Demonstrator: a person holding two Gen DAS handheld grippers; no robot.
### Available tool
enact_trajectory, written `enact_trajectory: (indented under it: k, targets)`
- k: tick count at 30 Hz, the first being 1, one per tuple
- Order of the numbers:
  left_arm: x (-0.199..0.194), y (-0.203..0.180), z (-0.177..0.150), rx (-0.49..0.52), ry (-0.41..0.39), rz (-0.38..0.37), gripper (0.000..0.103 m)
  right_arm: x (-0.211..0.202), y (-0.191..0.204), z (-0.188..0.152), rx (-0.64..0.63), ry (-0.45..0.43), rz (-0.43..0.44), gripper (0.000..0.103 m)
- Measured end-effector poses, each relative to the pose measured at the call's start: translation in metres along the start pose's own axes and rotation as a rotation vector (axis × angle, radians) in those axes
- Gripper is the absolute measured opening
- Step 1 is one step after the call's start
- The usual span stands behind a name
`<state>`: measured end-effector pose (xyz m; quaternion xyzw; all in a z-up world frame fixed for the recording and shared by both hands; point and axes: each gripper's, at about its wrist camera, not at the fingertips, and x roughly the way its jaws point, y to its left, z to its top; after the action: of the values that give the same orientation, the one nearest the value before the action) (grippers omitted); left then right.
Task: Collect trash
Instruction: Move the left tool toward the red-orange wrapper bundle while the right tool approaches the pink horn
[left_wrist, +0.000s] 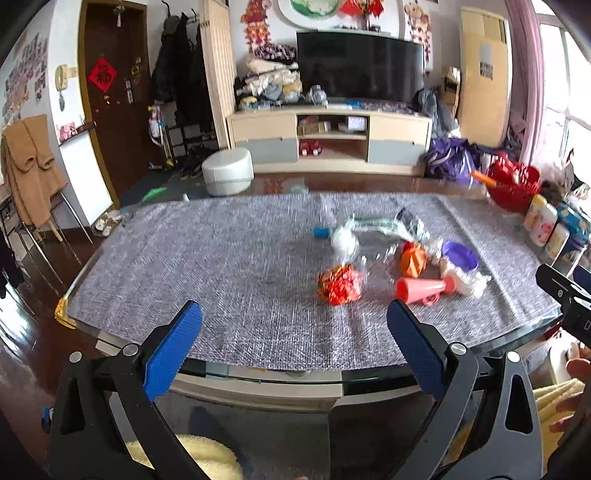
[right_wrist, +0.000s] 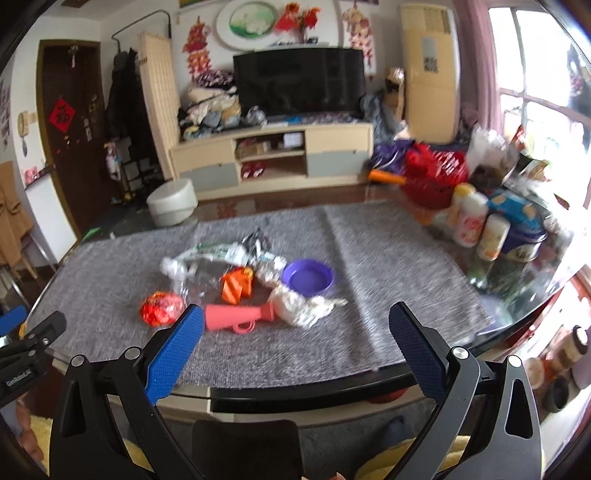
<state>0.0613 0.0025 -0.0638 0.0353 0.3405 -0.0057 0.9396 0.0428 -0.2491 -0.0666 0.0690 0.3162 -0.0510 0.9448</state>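
Note:
Trash lies in a cluster on the grey cloth (left_wrist: 221, 266) of a glass-topped table. It includes a crumpled red wrapper (left_wrist: 339, 285) (right_wrist: 161, 308), an orange folded piece (left_wrist: 413, 261) (right_wrist: 236, 286), clear plastic with a green-white wrapper (left_wrist: 373, 225) (right_wrist: 218, 254), and white crumpled paper (right_wrist: 299, 308). A pink toy horn (left_wrist: 424, 288) (right_wrist: 236, 318) and a purple bowl (left_wrist: 460, 255) (right_wrist: 308, 277) lie among them. My left gripper (left_wrist: 293, 325) is open at the table's near edge, holding nothing. My right gripper (right_wrist: 295, 328) is open as well, short of the pile.
Bottles and tins (right_wrist: 487, 225) and a red basket (right_wrist: 436, 181) crowd the table's right end. A white stool (left_wrist: 228, 170) stands on the floor beyond. The TV cabinet (left_wrist: 328, 142) is at the back wall. The right gripper's tip (left_wrist: 565, 291) shows in the left wrist view.

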Motion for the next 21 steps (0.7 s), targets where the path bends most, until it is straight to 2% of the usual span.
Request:
enact_trajectory:
  k: [3, 8, 13, 21]
  targets:
    - [0.017, 0.002, 0.000, 0.004, 0.031, 0.001, 0.095, 0.019, 0.007, -0.003, -0.008, 0.036, 0.038, 0.100]
    - [0.051, 0.009, -0.003, 0.005, 0.096, -0.003, 0.095, 0.046, 0.021, -0.010, -0.068, 0.090, 0.045, 0.100]
    - [0.075, 0.013, -0.003, 0.016, 0.142, -0.002, 0.095, 0.072, 0.025, -0.019, -0.026, 0.171, 0.122, 0.100]
    - [0.098, 0.019, 0.012, -0.004, 0.176, -0.072, 0.095, 0.113, 0.031, -0.027, 0.000, 0.245, 0.148, 0.100]
